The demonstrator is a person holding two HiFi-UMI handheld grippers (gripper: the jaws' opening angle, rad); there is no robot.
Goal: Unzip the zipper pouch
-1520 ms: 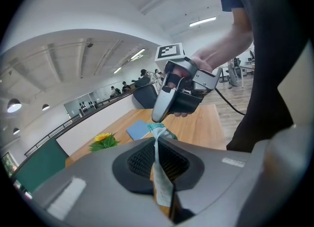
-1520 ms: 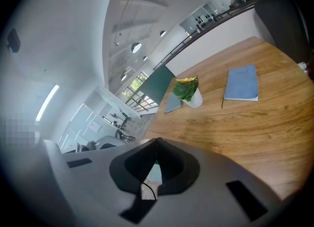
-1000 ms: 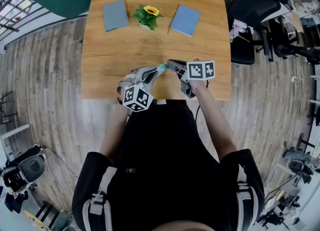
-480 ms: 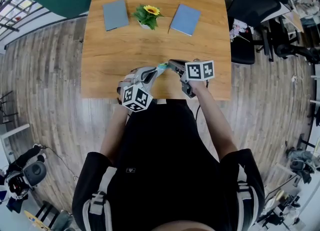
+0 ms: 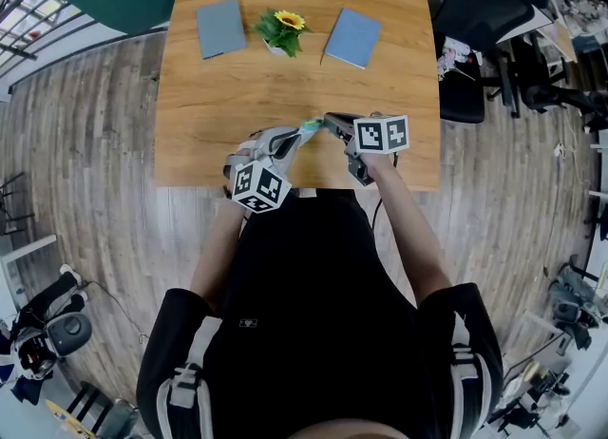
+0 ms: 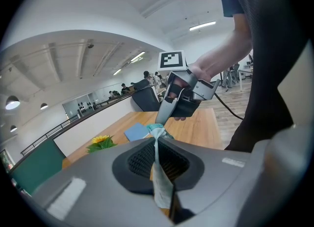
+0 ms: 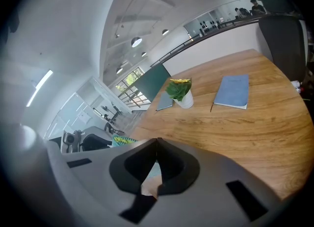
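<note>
Open-plan office or lab hall: plank floor [image 5: 85, 171] spreading round wooden table [image 5: 247, 95], black office chairs [image 5: 480, 9] standing alongside, strip lights [image 6: 202, 25] glowing on high ceiling, railed gallery [image 7: 196, 38] running along far wall.

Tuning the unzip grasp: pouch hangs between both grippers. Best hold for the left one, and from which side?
Grip the pouch by its thin end, coming from the side away from the right gripper. It is a flat, limp strip seen edge-on, so the left gripper should press its fingers on the two faces, as now; a pull would then likely run along its length.
</note>
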